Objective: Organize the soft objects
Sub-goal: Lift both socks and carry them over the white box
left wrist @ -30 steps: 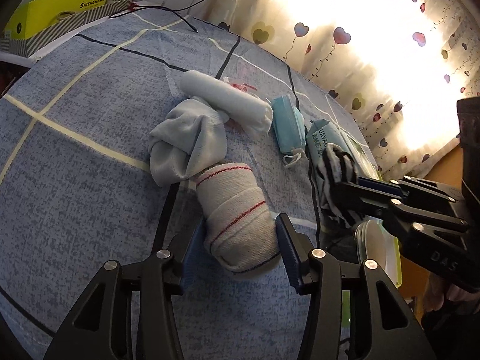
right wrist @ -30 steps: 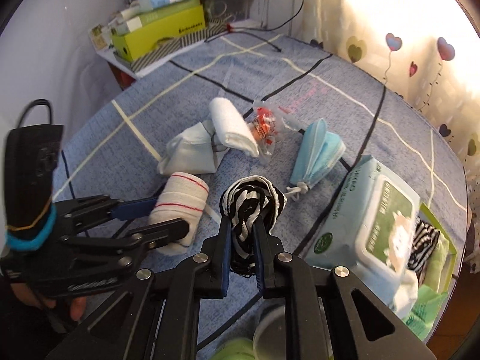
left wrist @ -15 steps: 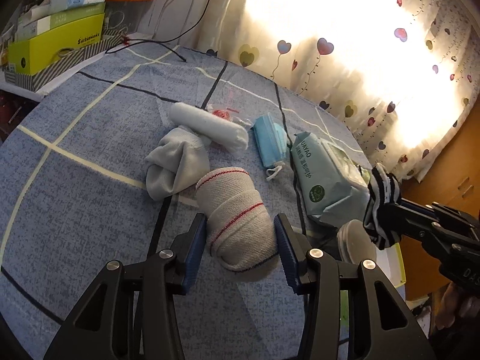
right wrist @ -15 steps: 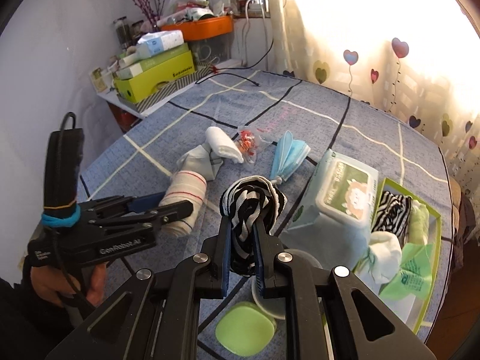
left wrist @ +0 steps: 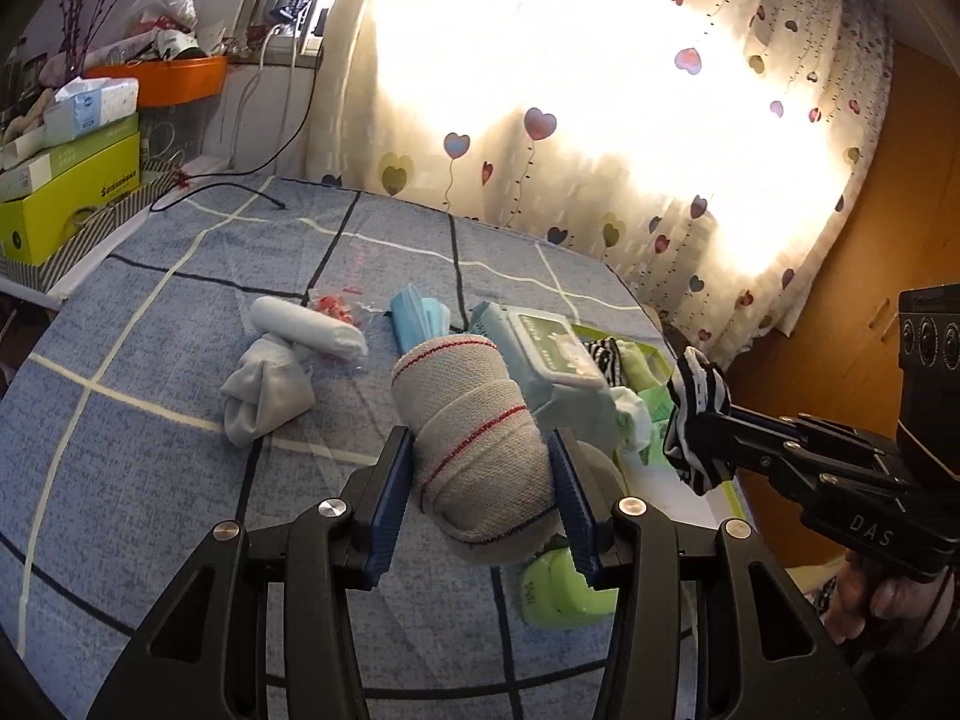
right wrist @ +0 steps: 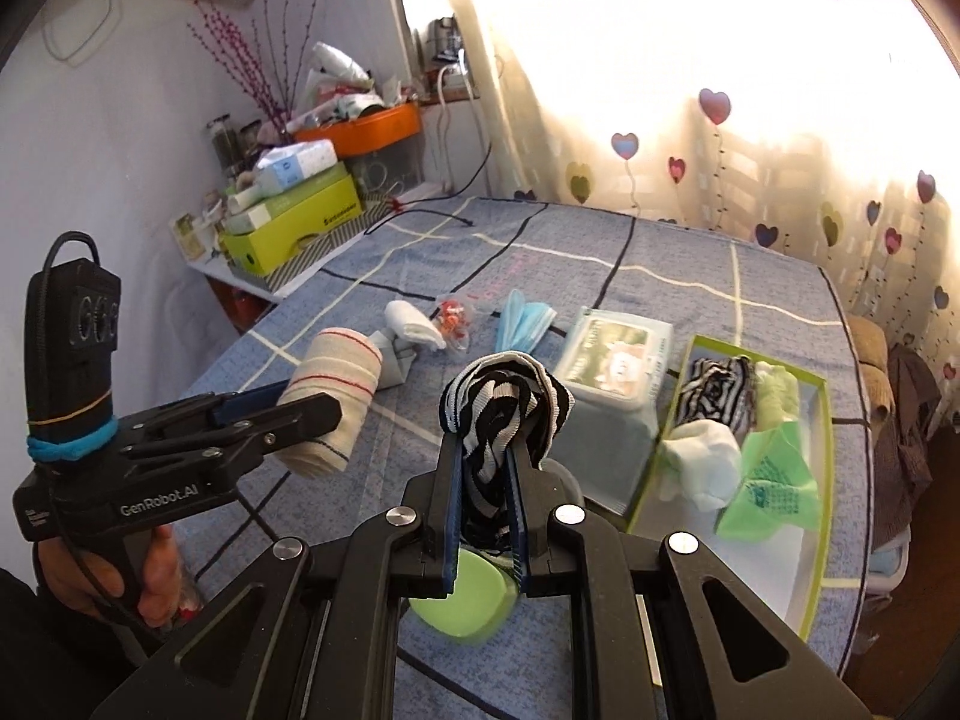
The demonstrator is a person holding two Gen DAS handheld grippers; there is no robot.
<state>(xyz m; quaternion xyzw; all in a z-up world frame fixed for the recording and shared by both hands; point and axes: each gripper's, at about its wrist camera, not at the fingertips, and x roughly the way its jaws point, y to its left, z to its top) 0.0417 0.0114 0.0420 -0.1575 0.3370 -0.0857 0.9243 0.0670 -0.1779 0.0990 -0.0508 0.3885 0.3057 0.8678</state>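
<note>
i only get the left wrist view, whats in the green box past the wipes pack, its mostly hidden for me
Observer: The right wrist view shows the green-rimmed box holding a black-and-white striped sock bundle, a pale green cloth, a white sock ball and a green plastic bag.
Operator: room left in it
Observer: Yes, its near end shows bare white floor.
Operator: is the right gripper gripping ok
Observer: The right gripper has its fingers shut on another striped sock bundle, held above the table.
</note>
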